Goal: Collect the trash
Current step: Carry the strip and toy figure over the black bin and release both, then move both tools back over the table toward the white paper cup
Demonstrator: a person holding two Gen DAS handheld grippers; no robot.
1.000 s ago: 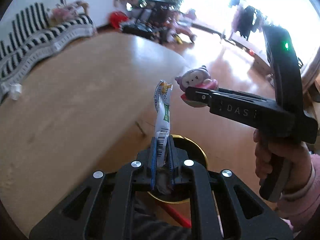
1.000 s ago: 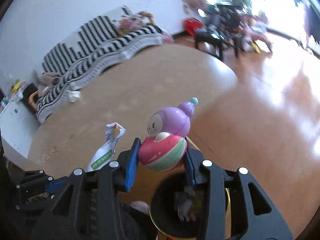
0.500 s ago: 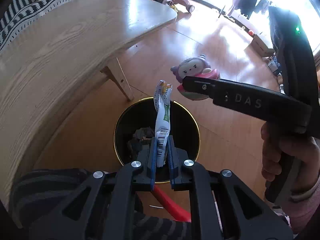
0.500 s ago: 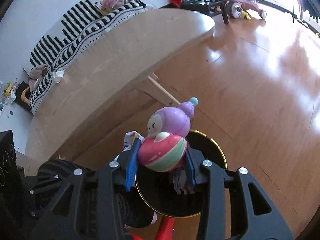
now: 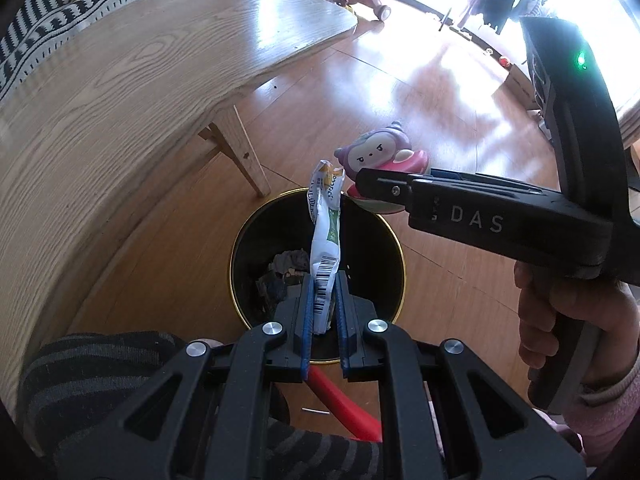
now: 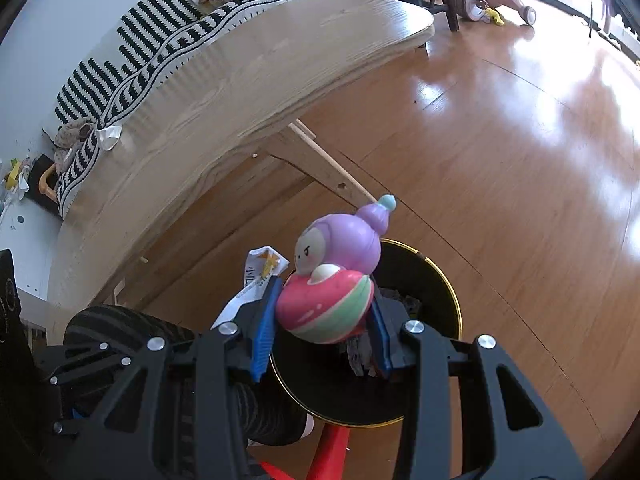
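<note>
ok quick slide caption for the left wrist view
Left gripper holds an empty snack wrapper above the black bin, while the right gripper carries a toy figure alongside.

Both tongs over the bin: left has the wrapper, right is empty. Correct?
Not quite. The right tongs are not empty: they are shut on a purple and pink toy, as the right wrist view shows. The rest holds: the left tongs pinch the wrapper, and both are above the bin.
</note>
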